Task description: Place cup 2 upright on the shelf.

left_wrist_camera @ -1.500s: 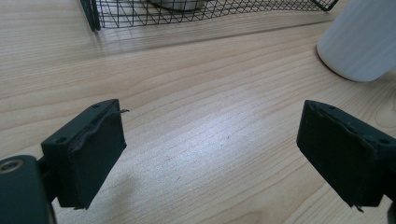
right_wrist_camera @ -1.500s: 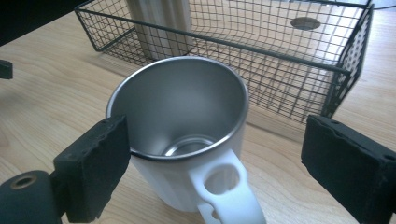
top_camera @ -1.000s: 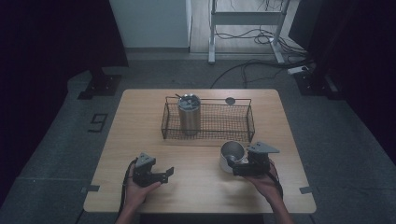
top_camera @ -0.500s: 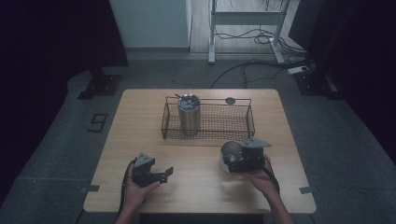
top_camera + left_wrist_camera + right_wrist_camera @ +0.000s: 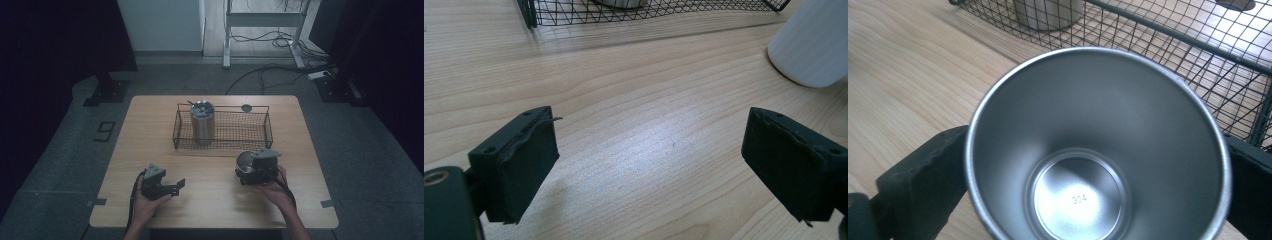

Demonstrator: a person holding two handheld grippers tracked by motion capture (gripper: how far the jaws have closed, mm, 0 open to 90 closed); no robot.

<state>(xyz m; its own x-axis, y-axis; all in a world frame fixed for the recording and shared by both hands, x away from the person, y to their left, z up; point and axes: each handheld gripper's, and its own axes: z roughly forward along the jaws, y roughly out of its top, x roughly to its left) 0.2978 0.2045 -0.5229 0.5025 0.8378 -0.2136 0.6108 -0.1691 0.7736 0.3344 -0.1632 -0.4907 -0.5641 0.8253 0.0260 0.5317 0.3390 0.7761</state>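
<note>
My right gripper [image 5: 247, 169] is shut on a steel cup [image 5: 243, 161] just in front of the wire basket [image 5: 260, 136], right of the table's middle. In the right gripper view the cup [image 5: 1093, 150] faces the camera mouth first, and a black jaw presses on each side of it. Nothing is inside the cup. My left gripper [image 5: 176, 186] rests on the table at the front left, pointing right. Its jaws [image 5: 649, 160] stand open over bare wood with nothing between them. A pale rounded cup wall [image 5: 814, 45] stands at the upper right of the left gripper view.
The black wire basket [image 5: 1168, 45] sits across the middle of the wooden table [image 5: 150, 130]. A tall steel tumbler [image 5: 202, 122] stands in the basket's left end. A small dark round thing [image 5: 246, 107] lies behind the basket. Cables run over the floor beyond the table.
My right gripper has shifted a little to the left with the cup in it. The left gripper has stayed in place.
</note>
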